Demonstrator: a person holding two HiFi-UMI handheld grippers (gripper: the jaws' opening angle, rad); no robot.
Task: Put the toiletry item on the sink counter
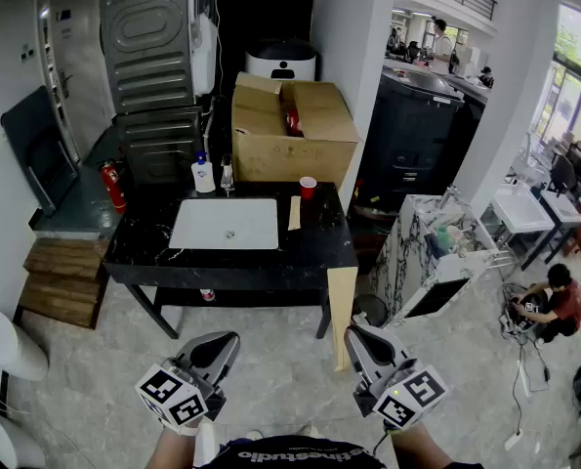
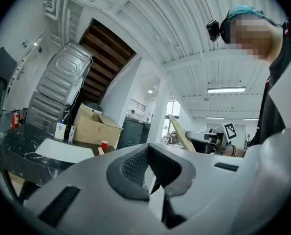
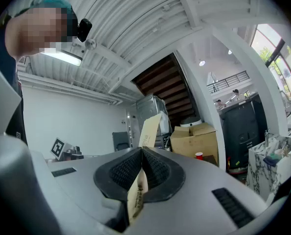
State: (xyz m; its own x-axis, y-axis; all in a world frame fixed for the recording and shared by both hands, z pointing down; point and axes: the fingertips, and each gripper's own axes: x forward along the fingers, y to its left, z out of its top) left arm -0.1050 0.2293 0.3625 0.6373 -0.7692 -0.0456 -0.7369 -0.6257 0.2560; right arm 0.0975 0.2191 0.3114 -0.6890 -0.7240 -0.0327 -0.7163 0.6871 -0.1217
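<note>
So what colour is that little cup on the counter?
The cup is red; the head view shows it best.

- The sink basin (image 1: 225, 224) is set into the tabletop (image 1: 144, 254), left of its middle.
- A pump bottle (image 1: 203, 175) stands behind the basin at the tabletop's back edge, with what may be a tap (image 1: 227, 175) just to its right.
- A cup (image 1: 308, 187) stands at the back right, and a flat strip (image 1: 294, 213) lies in front of it, just beside the basin.
- A cardboard box (image 1: 290, 130) stands behind the tabletop, and a fire extinguisher (image 1: 112, 186) stands off the back left corner.
- Wooden steps (image 1: 61, 277) lie to the left, and a cabinet (image 1: 407, 262) stands to the right.
- The left gripper (image 1: 220, 348) and right gripper (image 1: 361, 340) are side by side in front of the tabletop, with a flat packet (image 1: 341, 311) between the right jaws.
</note>
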